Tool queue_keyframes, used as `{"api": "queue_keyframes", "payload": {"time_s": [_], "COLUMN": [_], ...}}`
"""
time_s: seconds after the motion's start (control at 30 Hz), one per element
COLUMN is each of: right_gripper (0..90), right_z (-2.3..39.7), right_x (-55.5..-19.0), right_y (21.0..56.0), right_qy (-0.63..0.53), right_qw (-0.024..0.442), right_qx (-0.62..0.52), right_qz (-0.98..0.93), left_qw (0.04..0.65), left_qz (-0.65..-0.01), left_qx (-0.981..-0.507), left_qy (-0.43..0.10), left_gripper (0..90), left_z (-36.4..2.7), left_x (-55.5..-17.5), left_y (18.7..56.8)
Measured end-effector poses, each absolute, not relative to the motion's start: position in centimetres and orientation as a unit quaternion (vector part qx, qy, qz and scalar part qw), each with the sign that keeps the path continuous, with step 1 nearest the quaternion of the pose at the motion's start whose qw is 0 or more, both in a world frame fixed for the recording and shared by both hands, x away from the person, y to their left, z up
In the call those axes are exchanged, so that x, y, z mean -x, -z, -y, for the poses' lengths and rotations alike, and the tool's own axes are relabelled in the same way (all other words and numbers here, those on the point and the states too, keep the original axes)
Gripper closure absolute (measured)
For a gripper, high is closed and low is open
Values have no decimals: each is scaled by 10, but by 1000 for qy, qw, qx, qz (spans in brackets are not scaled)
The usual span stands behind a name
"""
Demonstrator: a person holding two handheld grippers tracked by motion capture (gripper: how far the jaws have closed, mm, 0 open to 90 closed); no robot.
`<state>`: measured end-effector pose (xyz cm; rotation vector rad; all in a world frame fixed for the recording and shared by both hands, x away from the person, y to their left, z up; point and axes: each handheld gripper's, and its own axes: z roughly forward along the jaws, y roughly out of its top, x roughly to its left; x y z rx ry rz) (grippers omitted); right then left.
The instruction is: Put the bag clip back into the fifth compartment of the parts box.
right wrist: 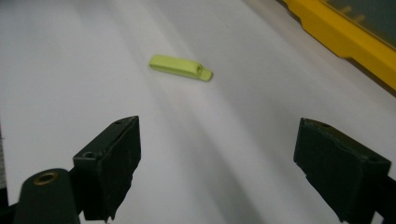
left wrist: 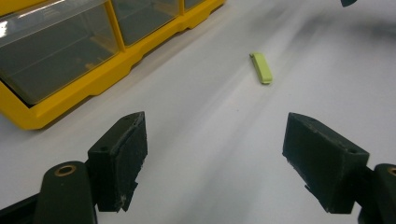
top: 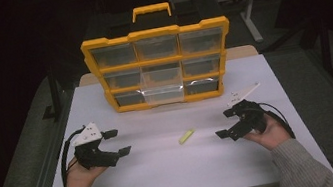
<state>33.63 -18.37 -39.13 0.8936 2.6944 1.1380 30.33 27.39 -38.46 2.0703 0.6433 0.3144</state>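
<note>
Bench (top: 167, 174) in front of me, white and bare across the lower half of the high view. Left gripper (top: 117, 141) sits at lower left of that frame, jaws spread wide, nothing between them, the person's left hand (top: 80, 175) wrapped round its body. Right gripper (top: 226, 123) mirrors it at lower right, jaws just as wide apart and empty, the right hand (top: 269, 133) beneath it. Between the two, slightly right of centre, I have the small lime-green plastic piece (top: 187, 136) lying flat on the bench, apart from both grippers. In the left gripper view it lies in the upper right of the frame (left wrist: 261, 68), well beyond the jaw tips; in the right gripper view it lies upper centre-left (right wrist: 180, 67), again clear of the jaws. Behind it, at upper centre of the high view, stands the yellow parts organiser (top: 159, 67) with its clear drawers, tilted up to face me, black handle block with a yellow grip on top. The middle bottom drawer (top: 163, 93) juts forward of its neighbours.
</note>
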Motion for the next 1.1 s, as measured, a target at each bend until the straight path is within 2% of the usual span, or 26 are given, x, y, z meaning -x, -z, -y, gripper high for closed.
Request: {"api": "queue_keyframes", "payload": {"time_s": [0.23,0.5,0.77,1.1], "right_gripper": [140,186,227,329], "right_z": [158,128,105,84], "right_x": [-348,-366,-378,-384], "right_y": [382,385,400,418], "right_qy": [-362,-348,-332,-314], "right_qw": [43,44,34,23], "right_qx": [-260,-217,-174,-134], "right_qz": [-894,-911,-926,-940], "left_qw": [463,466,471,465], "left_qz": [-264,-263,-259,-253], "left_qx": [-837,-836,-834,-840], "left_qy": [-125,-124,-124,-120], "left_gripper": [219,222,222,224], "left_z": [-273,-276,-278,-276], "left_x": [-303,-303,-304,-304], "left_y": [385,382,381,382]}}
